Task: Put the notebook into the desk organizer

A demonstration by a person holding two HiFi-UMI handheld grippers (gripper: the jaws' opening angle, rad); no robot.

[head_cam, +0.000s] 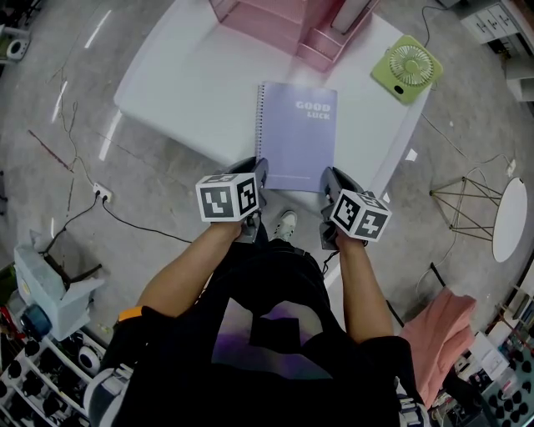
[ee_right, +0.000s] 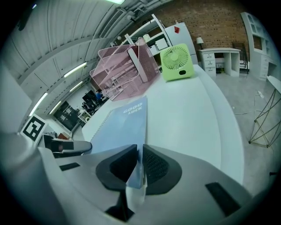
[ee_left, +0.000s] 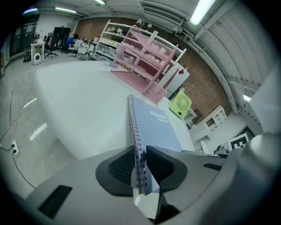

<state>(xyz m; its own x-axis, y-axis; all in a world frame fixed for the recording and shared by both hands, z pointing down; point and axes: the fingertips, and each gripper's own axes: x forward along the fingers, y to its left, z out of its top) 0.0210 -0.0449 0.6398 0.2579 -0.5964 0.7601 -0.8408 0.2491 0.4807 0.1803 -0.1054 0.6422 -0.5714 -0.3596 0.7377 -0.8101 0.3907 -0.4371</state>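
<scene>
A lavender spiral notebook (head_cam: 298, 133) lies flat on the white table (head_cam: 183, 92), its near edge at the table's front. My left gripper (head_cam: 255, 171) is shut on the near left corner, pads (ee_left: 123, 165) clamping the spiral binding (ee_left: 137, 149). At the near right corner, my right gripper (head_cam: 332, 182) is shut on the cover edge (ee_right: 139, 162). The pink mesh desk organizer (head_cam: 284, 25) stands at the table's far side, beyond the notebook (ee_left: 156, 125) in the left gripper view and behind the notebook (ee_right: 120, 125) in the right gripper view, where the organizer (ee_right: 125, 70) rises at the back.
A green desk fan (head_cam: 406, 68) sits on the table's far right corner, right of the organizer (ee_left: 140, 57). On the floor lie cables (head_cam: 100, 200) at left and a wire stand (head_cam: 463, 204) at right, beside a round white side table (head_cam: 509, 218).
</scene>
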